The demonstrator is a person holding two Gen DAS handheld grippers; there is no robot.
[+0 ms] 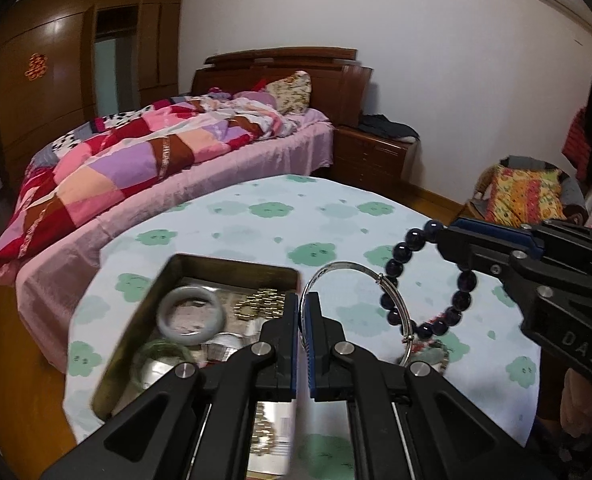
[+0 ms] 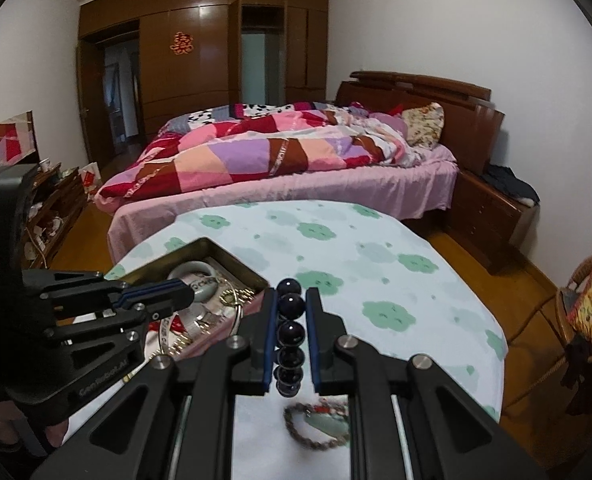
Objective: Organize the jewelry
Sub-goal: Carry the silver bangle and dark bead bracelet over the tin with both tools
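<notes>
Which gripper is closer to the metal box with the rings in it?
Left. The left gripper, holding a silver bangle, hangs right over the box's edge. The right gripper, holding the dark beads, sits farther off, over the cloth beside it.

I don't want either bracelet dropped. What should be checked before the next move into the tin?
1. Left gripper shut on silver bangle: ok.
2. Right gripper shut on dark bead bracelet: ok.
3. Bangle and bead bracelet free of each other: cannot tell; they overlap in the left view.
4. Tin open: ok.
5. Space in tin beside the pale bangle: cannot tell.
</notes>
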